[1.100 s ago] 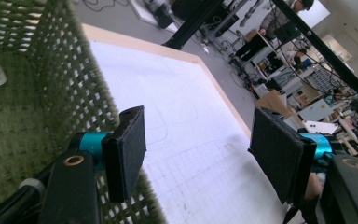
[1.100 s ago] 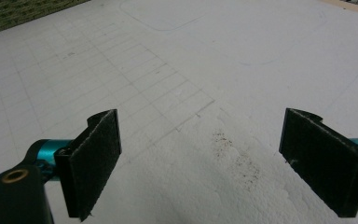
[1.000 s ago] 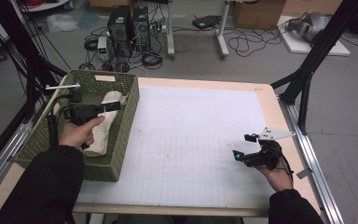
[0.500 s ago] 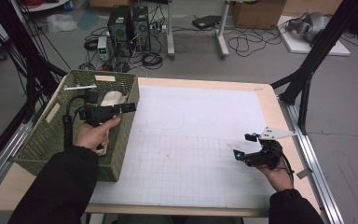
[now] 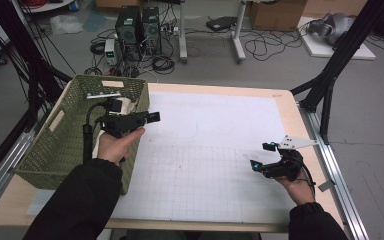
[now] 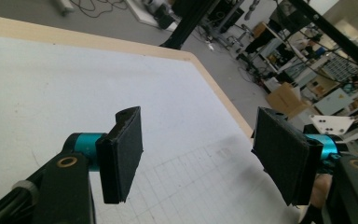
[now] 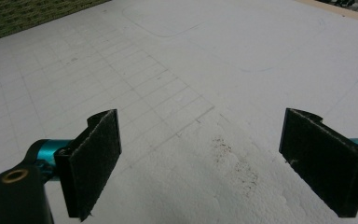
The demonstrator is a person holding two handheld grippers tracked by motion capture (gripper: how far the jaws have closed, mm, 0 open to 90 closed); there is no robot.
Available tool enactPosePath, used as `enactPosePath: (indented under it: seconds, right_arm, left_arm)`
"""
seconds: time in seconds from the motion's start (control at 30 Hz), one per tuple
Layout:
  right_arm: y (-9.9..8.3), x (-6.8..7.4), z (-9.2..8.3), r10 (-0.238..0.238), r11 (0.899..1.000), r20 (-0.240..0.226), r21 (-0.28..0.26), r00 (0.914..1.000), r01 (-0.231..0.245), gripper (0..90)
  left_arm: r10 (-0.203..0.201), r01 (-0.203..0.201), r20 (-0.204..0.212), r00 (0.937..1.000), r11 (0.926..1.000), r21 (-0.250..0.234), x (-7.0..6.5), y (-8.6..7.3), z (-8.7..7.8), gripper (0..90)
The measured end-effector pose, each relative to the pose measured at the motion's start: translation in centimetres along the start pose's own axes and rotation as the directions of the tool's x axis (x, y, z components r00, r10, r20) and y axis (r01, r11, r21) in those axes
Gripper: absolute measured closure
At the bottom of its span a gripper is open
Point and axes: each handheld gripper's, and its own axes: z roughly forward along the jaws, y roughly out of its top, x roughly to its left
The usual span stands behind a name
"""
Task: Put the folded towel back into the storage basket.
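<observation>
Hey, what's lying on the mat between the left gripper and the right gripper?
Nothing: in the high view, the white gridded mat is bare between the left gripper, at the green basket's edge, and the right gripper.

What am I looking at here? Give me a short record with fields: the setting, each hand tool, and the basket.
Setting: white gridded mat on a wooden table
Left gripper: jaws open, nothing between them, at the basket's near-table edge
Right gripper: jaws open, empty, low over the mat
Basket: green woven plastic basket at the table's left, pale cloth inside
</observation>
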Motion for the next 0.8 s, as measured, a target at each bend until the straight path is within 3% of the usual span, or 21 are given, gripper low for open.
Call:
enactPosePath:
  seconds: [0.1,0.53,0.8]
  right_arm:
    - [0.0,0.0,0.0,0.0,1.0,-0.001,-0.001,1.0,0.0,11.9]
    - [0.0,-0.1,-0.2,-0.002,1.0,0.002,-0.009,1.0,0.002,11.9]
    - [0.0,-0.2,-0.2,-0.002,1.0,0.001,-0.013,1.0,0.002,11.9]
  left_arm:
    - [0.011,-0.011,-0.008,0.9999,0.9999,0.01,-0.6,-0.2,0.6,33.9]
    - [-0.021,0.021,0.008,0.9998,0.9997,0.011,-1.6,-1.1,2.7,33.4]
    - [-0.006,0.006,-0.002,1.0,1.0,0.006,-2.2,-1.6,3.4,33.5]
